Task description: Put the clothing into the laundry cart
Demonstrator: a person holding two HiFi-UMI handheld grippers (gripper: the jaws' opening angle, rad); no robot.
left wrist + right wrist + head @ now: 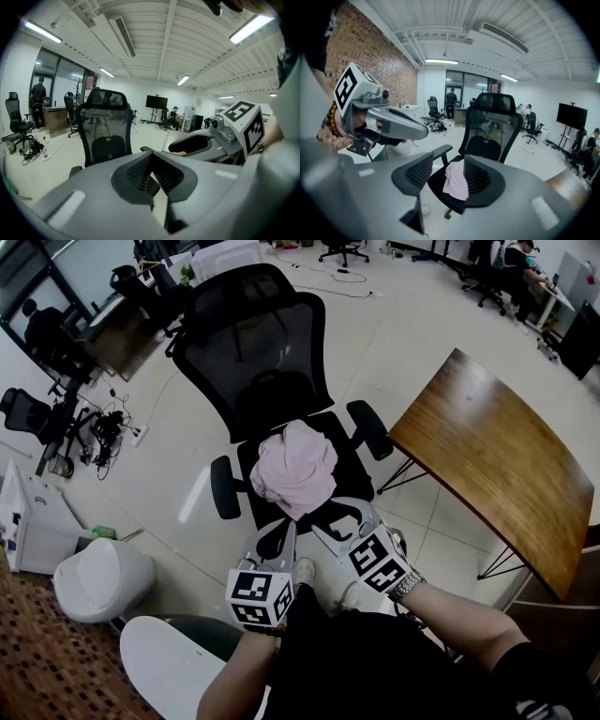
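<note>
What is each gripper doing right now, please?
Left gripper: closed, empty.
Right gripper: open, empty; the pink garment lies on the chair beyond it.

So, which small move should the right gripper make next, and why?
Probably ease the right gripper forward and down to the pink garment: its jaws stand open and empty, and the garment lies apart from them, on the chair seat.
</note>
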